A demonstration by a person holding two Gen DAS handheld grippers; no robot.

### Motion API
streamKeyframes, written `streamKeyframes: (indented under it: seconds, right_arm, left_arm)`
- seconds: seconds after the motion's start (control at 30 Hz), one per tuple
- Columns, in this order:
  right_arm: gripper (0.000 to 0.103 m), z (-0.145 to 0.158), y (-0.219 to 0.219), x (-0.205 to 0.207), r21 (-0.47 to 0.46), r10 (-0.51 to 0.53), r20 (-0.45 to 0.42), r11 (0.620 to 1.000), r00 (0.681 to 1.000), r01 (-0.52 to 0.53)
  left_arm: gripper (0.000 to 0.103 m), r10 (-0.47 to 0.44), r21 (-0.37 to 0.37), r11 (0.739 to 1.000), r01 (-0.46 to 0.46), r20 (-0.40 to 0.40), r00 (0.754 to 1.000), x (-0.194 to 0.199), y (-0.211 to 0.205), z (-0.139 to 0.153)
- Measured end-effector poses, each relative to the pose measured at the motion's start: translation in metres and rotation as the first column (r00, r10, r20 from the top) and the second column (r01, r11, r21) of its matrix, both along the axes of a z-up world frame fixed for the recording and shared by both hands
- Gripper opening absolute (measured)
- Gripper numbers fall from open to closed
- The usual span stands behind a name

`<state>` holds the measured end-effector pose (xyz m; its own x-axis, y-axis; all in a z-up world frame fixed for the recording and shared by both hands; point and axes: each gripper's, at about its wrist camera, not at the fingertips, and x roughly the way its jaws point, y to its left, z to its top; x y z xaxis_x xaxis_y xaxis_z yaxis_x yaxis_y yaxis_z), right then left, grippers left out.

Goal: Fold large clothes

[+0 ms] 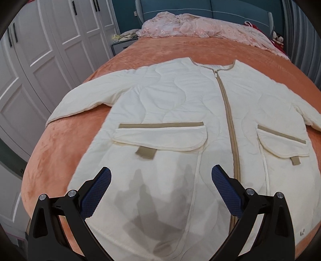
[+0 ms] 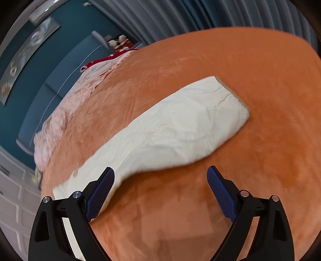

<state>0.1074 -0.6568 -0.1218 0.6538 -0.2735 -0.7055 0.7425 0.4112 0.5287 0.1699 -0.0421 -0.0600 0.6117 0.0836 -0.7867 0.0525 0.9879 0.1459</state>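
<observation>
A cream quilted jacket (image 1: 170,112) with a tan zipper and two flap pockets lies flat and face up on the orange bedspread (image 1: 60,152), both sleeves spread out. My left gripper (image 1: 161,174) hangs open above the lower left front panel, casting a shadow on it, with nothing between its fingers. In the right wrist view the jacket's right sleeve (image 2: 176,128) stretches diagonally across the bedspread (image 2: 260,80). My right gripper (image 2: 160,176) is open just above the bedspread, in front of the sleeve, its left finger over the cloth near the armpit.
A crumpled pink blanket (image 1: 200,26) lies at the head of the bed against a blue headboard (image 1: 180,8). White wardrobe doors (image 1: 40,50) stand to the left. Grey curtains (image 2: 180,18) hang on the right side. Soft toys (image 2: 120,41) sit by the headboard.
</observation>
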Motion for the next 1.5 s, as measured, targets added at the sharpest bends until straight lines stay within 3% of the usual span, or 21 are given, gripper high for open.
streamKeyframes:
  seconds: [0.17,0.27,0.33,0.43,0.57,0.7,0.77,0.93,1.0,1.1,1.2,1.23,1.3,1.37,1.43,1.5]
  right_arm:
    - [0.089,-0.023,-0.032,0.006,0.083,-0.089,0.040,0.993,0.995,0.085]
    - [0.072,-0.030,-0.045,0.004,0.102,-0.135,0.042,0.986,0.990,0.130]
    - [0.047,-0.033,-0.055,0.009,0.093,-0.149,0.021,0.985,0.989,0.147]
    - [0.021,-0.027,-0.062,0.017,0.080,-0.135,0.020,0.988,0.991,0.133]
    - [0.014,0.020,-0.040,0.038,-0.055,-0.052,0.072,0.997,0.996,0.056]
    - [0.014,0.093,0.036,0.089,-0.250,0.191,0.107,0.955,0.976,-0.159]
    - [0.014,0.122,0.091,0.116,-0.334,0.335,0.095,0.898,0.938,-0.287]
    - [0.014,0.148,0.248,0.172,-0.453,0.645,0.006,0.683,0.764,-0.573]
    - [0.014,0.139,0.313,0.191,-0.475,0.731,-0.063,0.577,0.679,-0.665]
    - [0.014,0.114,0.384,0.213,-0.453,0.804,-0.143,0.465,0.577,-0.760]
    - [0.017,0.088,0.435,0.222,-0.420,0.834,-0.227,0.383,0.503,-0.823]
    - [0.019,0.073,0.453,0.227,-0.386,0.847,-0.260,0.350,0.464,-0.854]
    - [0.023,0.056,0.470,0.227,-0.358,0.847,-0.313,0.314,0.430,-0.879]
    - [0.033,0.048,0.491,0.221,-0.361,0.833,-0.377,0.271,0.406,-0.892]
    - [0.047,0.052,0.497,0.207,-0.374,0.844,-0.369,0.249,0.389,-0.894]
    - [0.053,0.061,0.489,0.193,-0.378,0.853,-0.339,0.262,0.396,-0.888]
  left_arm:
    - [0.098,-0.012,0.029,1.000,0.012,-0.009,1.000,0.009,-0.014,-0.012]
    - [0.098,-0.007,0.028,1.000,0.007,-0.015,1.000,0.015,-0.016,-0.016]
    - [0.098,-0.001,0.031,1.000,0.001,-0.017,1.000,0.020,-0.016,-0.018]
    - [0.098,0.020,0.029,0.999,-0.020,-0.019,1.000,0.030,-0.013,-0.021]
    - [0.098,0.053,0.026,0.998,-0.053,-0.004,0.999,0.043,-0.003,-0.018]
    - [0.098,0.086,0.026,0.996,-0.086,0.014,0.996,0.053,0.011,-0.015]
    - [0.098,0.107,0.017,0.994,-0.107,0.021,0.994,0.058,0.020,-0.014]
    - [0.098,0.149,0.000,0.989,-0.149,0.025,0.989,0.064,0.045,-0.013]
    - [0.098,0.163,-0.006,0.987,-0.163,0.024,0.986,0.067,0.056,-0.014]
    - [0.098,0.182,-0.024,0.983,-0.182,0.013,0.983,0.070,0.073,-0.017]
    - [0.098,0.193,-0.044,0.980,-0.193,-0.003,0.981,0.072,0.086,-0.021]
    - [0.098,0.194,-0.059,0.979,-0.194,-0.010,0.981,0.073,0.091,-0.023]
    - [0.098,0.194,-0.093,0.976,-0.196,-0.022,0.981,0.075,0.097,-0.024]
    - [0.098,0.193,-0.145,0.970,-0.195,-0.033,0.981,0.077,0.103,-0.025]
    - [0.098,0.192,-0.188,0.962,-0.196,-0.038,0.981,0.080,0.108,-0.023]
    - [0.098,0.187,-0.232,0.953,-0.194,-0.050,0.981,0.085,0.109,-0.021]
